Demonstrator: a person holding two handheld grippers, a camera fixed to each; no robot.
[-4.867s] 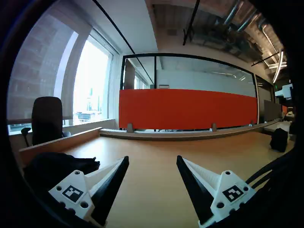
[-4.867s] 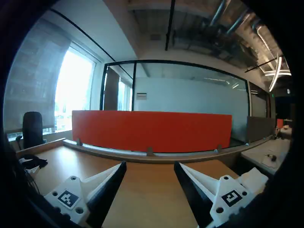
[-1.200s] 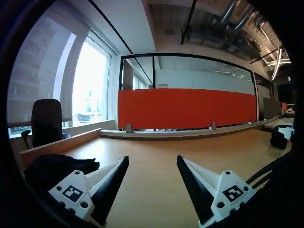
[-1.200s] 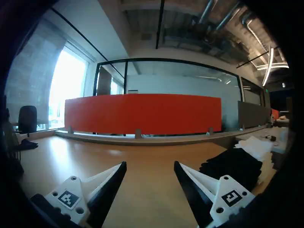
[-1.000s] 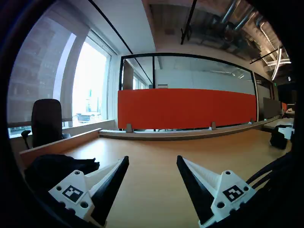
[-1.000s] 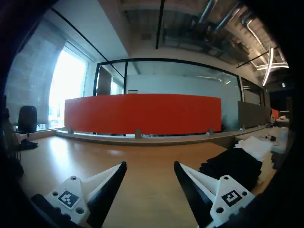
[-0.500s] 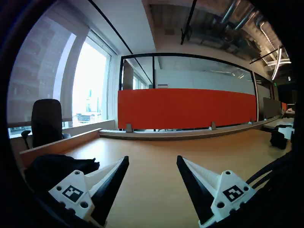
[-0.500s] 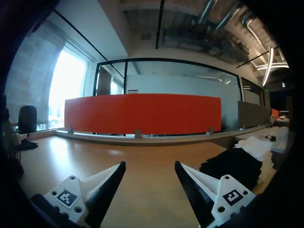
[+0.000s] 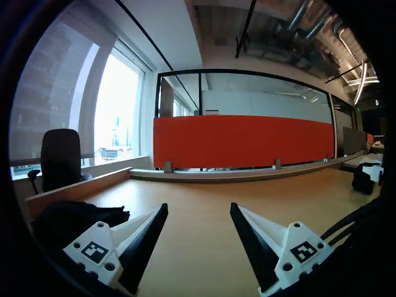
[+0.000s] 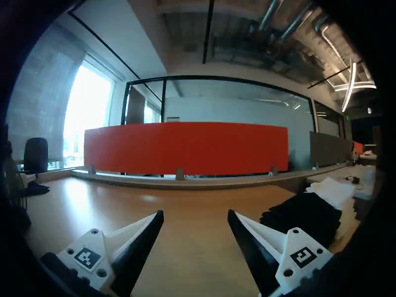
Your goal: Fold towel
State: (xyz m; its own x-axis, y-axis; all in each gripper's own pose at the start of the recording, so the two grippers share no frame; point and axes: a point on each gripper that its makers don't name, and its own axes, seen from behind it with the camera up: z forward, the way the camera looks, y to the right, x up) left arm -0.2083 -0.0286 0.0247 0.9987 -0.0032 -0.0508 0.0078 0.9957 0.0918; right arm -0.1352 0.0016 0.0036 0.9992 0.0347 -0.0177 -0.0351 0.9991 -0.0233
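Observation:
In the right gripper view, a pile of black towels (image 10: 303, 216) lies on the wooden desk (image 10: 198, 208) just right of my right gripper (image 10: 195, 213). White towels (image 10: 334, 191) are stacked behind the black ones. The right gripper stands open over bare desk and holds nothing. In the left gripper view, a crumpled black cloth (image 9: 74, 218) lies at the near left, beside the left finger of my left gripper (image 9: 198, 208). That gripper is open too, with only desk (image 9: 198, 237) between its fingers.
An orange partition (image 9: 242, 141) closes off the desk's far edge. A black office chair (image 9: 60, 156) stands by the window at left. Black cables (image 9: 354, 220) run at the near right. A dark object topped with white (image 9: 365, 178) sits far right.
Since 4.9 s ago the right gripper has swung right, bringing the towel pile into its view. Over the last second both grippers have barely moved, and both stay open.

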